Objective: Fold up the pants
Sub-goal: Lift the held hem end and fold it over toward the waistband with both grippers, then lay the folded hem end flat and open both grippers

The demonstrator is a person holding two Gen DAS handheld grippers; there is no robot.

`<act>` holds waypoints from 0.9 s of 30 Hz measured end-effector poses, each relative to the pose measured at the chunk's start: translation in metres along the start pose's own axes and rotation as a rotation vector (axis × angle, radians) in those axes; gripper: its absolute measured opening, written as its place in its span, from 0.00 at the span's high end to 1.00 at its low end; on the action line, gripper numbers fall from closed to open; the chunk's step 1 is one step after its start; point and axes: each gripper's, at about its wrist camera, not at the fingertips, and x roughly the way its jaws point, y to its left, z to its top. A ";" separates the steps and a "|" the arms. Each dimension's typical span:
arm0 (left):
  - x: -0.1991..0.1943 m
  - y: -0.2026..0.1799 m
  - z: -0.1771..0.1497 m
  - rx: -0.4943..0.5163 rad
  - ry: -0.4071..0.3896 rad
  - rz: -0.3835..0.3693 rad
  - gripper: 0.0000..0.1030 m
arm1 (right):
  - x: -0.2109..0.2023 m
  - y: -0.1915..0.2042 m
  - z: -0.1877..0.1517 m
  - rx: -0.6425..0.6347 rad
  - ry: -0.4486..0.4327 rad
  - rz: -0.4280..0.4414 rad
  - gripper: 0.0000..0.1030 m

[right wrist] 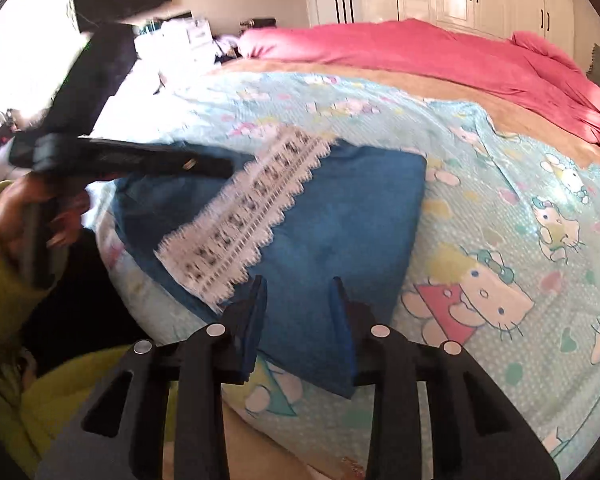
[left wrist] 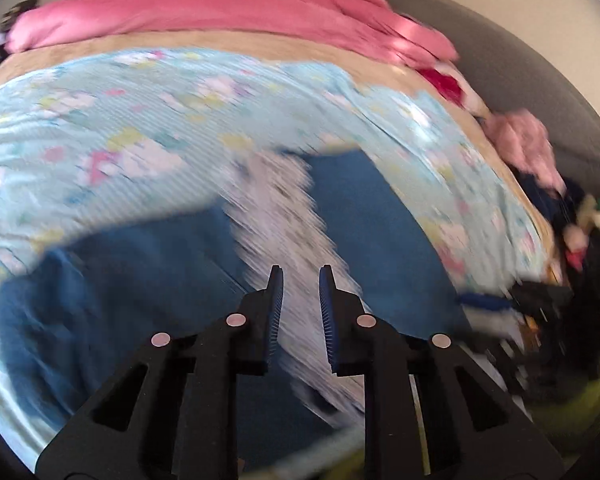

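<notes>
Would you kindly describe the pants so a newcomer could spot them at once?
Find the pale blue cartoon-print sheet on the bed, below the pink quilt. The pants lie on it: a folded, plain dark blue patch, the only one crossed by a white lace strip.

A bed (right wrist: pixel 380 76) is carrying a light-blue cartoon-cat sheet (right wrist: pixel 500 216), on which blue pants (right wrist: pixel 340 208) with a white lace strip (right wrist: pixel 244 216) are lying folded flat, while a pink duvet (right wrist: pixel 420 52) is lying bunched along its far side.

Left wrist view motion-blurred; pile (left wrist: pixel 556 216) by bed edge unreadable; pants (left wrist: pixel 148 264) edges smeared
</notes>
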 end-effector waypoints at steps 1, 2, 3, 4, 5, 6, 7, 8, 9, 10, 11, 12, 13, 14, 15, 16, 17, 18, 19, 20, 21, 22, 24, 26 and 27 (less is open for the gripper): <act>0.004 -0.008 -0.006 0.027 0.021 -0.008 0.89 | 0.003 -0.005 -0.007 0.002 0.023 -0.012 0.70; 0.011 -0.016 -0.015 0.059 0.048 0.007 0.89 | 0.010 -0.005 -0.009 0.004 0.052 -0.021 0.70; 0.017 -0.020 -0.021 0.086 0.068 0.027 0.88 | 0.015 -0.008 -0.013 0.008 0.090 -0.050 0.71; 0.023 -0.023 -0.028 0.112 0.086 0.056 0.88 | 0.018 -0.010 -0.017 0.006 0.118 -0.071 0.72; 0.027 -0.022 -0.033 0.117 0.092 0.072 0.89 | 0.019 -0.010 -0.019 0.002 0.130 -0.081 0.73; 0.027 -0.020 -0.035 0.109 0.088 0.066 0.89 | 0.020 -0.012 -0.024 -0.001 0.133 -0.090 0.73; 0.025 -0.017 -0.035 0.097 0.085 0.056 0.89 | 0.020 -0.011 -0.027 0.003 0.129 -0.090 0.73; 0.024 -0.013 -0.034 0.077 0.085 0.039 0.89 | 0.019 -0.012 -0.030 0.009 0.122 -0.087 0.73; 0.024 -0.009 -0.034 0.065 0.085 0.029 0.89 | 0.019 -0.011 -0.032 0.014 0.118 -0.084 0.73; 0.024 -0.006 -0.034 0.053 0.084 0.018 0.89 | 0.020 -0.012 -0.032 0.020 0.117 -0.081 0.73; 0.023 -0.002 -0.034 0.040 0.080 0.005 0.89 | 0.020 -0.011 -0.032 0.022 0.118 -0.079 0.73; 0.021 -0.001 -0.034 0.031 0.072 -0.002 0.89 | 0.019 -0.010 -0.031 0.019 0.122 -0.078 0.73; 0.018 -0.005 -0.035 0.034 0.063 0.003 0.89 | 0.016 -0.010 -0.028 0.019 0.124 -0.071 0.72; 0.012 -0.009 -0.034 0.046 0.042 0.014 0.88 | 0.009 -0.010 -0.025 0.017 0.116 -0.066 0.71; 0.005 -0.015 -0.033 0.063 0.018 0.017 0.84 | 0.003 -0.009 -0.018 0.006 0.093 -0.078 0.70; -0.001 -0.020 -0.034 0.073 0.003 0.012 0.84 | -0.004 -0.009 -0.014 -0.008 0.065 -0.096 0.65; -0.006 -0.025 -0.033 0.083 -0.014 0.009 0.84 | -0.010 -0.010 -0.009 -0.021 0.037 -0.113 0.61; -0.009 -0.030 -0.033 0.094 -0.023 0.013 0.84 | -0.015 -0.012 -0.001 -0.023 0.013 -0.123 0.61; -0.009 -0.034 -0.033 0.112 -0.027 0.017 0.84 | -0.016 -0.013 0.005 -0.020 0.002 -0.125 0.61; -0.006 -0.040 -0.033 0.135 -0.025 0.025 0.84 | -0.015 -0.015 0.012 -0.019 -0.006 -0.125 0.61; -0.001 -0.044 -0.034 0.155 -0.014 0.034 0.84 | -0.012 -0.015 0.020 -0.022 -0.007 -0.120 0.61; 0.004 -0.046 -0.035 0.164 -0.003 0.040 0.84 | -0.008 -0.013 0.026 -0.032 -0.008 -0.109 0.61; 0.024 -0.041 -0.041 0.156 0.076 0.065 0.84 | 0.007 -0.007 0.040 -0.067 0.007 -0.087 0.61; 0.034 -0.035 -0.046 0.133 0.094 0.061 0.83 | 0.025 -0.002 0.051 -0.095 0.037 -0.082 0.61; 0.033 -0.035 -0.045 0.132 0.092 0.057 0.83 | 0.037 0.000 0.058 -0.110 0.058 -0.082 0.61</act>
